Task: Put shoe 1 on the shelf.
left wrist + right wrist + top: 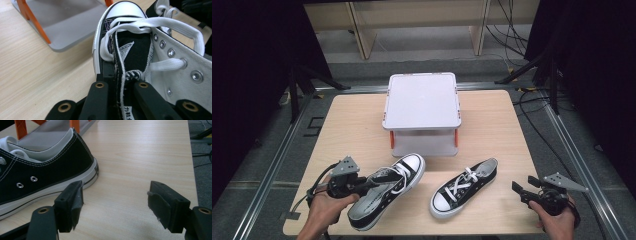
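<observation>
Wooden desk [362,120], lidded bin [422,100] behind; left gripper [362,186] fingers pinching sneaker [387,192] tongue, lifting level advisable; right gripper [519,192] fingers gaping, holding nothing

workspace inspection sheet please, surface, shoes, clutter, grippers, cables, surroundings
surface: light wooden table, nothing spilled
job's things: black canvas sneaker with white laces held tilted by its side wall at the left; matching second sneaker flat on the table
clutter: grey lidded plastic box with orange latches behind the shoes
grippers: left gripper shut on the sneaker's side wall; right gripper open, holding nothing, beside the second sneaker
cables: black cables on the floor at right
surroundings: grey floor, metal frame rails, wooden furniture behind
</observation>
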Action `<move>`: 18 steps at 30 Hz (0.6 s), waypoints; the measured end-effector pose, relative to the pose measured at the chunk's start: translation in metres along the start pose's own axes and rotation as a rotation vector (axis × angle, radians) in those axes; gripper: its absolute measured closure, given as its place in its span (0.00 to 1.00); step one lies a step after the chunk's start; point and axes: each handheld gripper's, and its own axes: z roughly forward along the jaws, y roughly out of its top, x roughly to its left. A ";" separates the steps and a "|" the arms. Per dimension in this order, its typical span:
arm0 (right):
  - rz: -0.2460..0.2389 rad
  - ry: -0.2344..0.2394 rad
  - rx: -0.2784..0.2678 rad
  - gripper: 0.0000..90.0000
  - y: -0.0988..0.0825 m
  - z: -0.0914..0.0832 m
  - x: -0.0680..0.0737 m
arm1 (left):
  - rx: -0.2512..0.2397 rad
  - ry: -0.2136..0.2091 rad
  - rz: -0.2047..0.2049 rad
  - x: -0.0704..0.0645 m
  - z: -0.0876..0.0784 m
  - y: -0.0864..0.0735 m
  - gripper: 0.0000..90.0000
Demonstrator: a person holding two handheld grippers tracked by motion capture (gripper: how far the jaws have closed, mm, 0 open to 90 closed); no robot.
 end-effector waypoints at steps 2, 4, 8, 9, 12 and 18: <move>-0.021 -0.027 -0.008 0.32 0.000 -0.001 0.000 | 0.011 0.000 0.006 -0.001 -0.004 0.008 0.95; -0.027 -0.027 -0.010 0.32 0.000 0.000 -0.001 | 0.020 0.006 0.027 -0.001 -0.009 0.017 0.95; -0.025 -0.033 -0.010 0.32 0.000 0.000 -0.001 | 0.009 -0.004 0.029 -0.004 -0.018 0.034 0.95; -0.026 -0.031 -0.009 0.32 0.000 -0.001 -0.001 | 0.001 -0.008 0.031 -0.005 -0.020 0.038 0.95; -0.022 -0.027 -0.008 0.32 0.000 0.001 -0.001 | -0.004 -0.006 0.036 -0.006 -0.028 0.051 0.95; -0.012 -0.012 -0.009 0.32 0.000 0.001 0.001 | -0.017 0.016 0.037 -0.005 -0.037 0.082 0.95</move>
